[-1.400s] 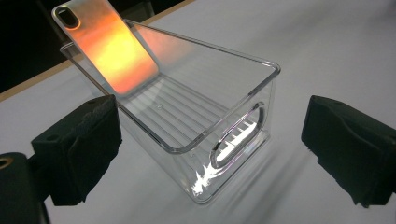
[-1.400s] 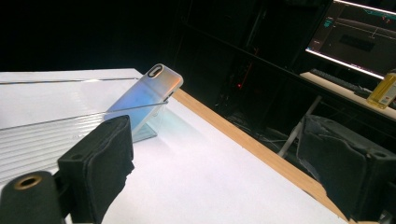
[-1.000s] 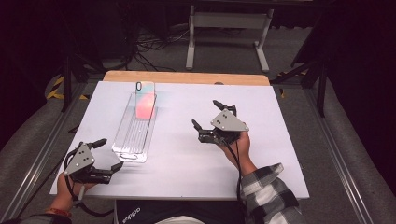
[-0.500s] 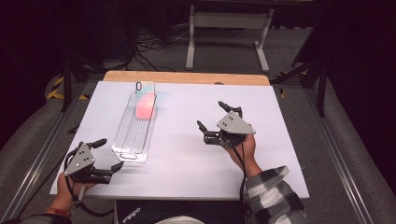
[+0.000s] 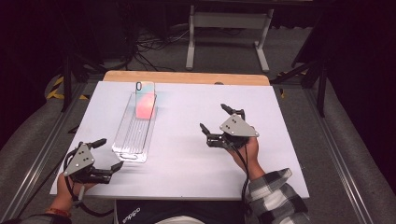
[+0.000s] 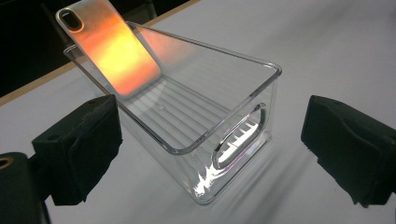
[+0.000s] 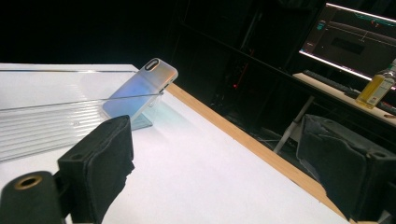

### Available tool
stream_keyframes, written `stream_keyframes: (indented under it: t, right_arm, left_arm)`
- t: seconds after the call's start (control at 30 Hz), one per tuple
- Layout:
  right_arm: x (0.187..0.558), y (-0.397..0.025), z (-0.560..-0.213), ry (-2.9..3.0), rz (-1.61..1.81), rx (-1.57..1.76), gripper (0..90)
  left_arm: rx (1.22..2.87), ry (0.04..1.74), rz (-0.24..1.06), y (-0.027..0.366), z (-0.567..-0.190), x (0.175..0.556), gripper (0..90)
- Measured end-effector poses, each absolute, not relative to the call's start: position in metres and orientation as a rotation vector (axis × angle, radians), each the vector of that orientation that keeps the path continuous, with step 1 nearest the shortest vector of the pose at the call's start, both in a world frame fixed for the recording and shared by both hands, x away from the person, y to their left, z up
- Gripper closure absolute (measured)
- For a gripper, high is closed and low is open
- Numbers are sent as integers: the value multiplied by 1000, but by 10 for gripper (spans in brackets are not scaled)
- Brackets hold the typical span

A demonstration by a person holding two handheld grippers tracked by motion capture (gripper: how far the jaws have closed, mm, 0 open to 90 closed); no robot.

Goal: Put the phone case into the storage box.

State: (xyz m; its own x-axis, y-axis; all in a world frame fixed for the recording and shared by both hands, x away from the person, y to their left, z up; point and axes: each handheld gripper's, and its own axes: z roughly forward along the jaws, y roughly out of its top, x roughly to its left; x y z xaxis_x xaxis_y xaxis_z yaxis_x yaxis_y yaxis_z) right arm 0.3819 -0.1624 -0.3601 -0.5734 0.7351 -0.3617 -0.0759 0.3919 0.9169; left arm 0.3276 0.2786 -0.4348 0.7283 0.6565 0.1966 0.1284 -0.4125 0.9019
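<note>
right tongs (image 5: pixel 219 122) drawn nearer, left tongs (image 5: pixel 105 154) unmoved

A big white table top (image 5: pixel 187 177) lies flat. A wooden strip (image 5: pixel 187 77) runs along its far edge. Behind the table stands a white metal stand (image 5: pixel 224 21) with 2 legs on the grey floor. Black cables (image 5: pixel 149 44) lie in a tangle near it. Yellow and black tape (image 5: pixel 58 88) is on the floor at the left. Far off, a lit screen (image 7: pixel 355 42) glows over a keyboard (image 7: pixel 327 80), and a bottle (image 7: pixel 376 88) of yellow liquid stands beside them.
</note>
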Motion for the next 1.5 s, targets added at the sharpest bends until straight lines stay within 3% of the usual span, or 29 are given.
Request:
stream_keyframes:
  t: [1.5]
  right_arm:
    - [358, -180, -377, 1867, 1229, 526, 117]
  left_arm:
    - [1947, 592, 687, 277, -435, 327, 56]
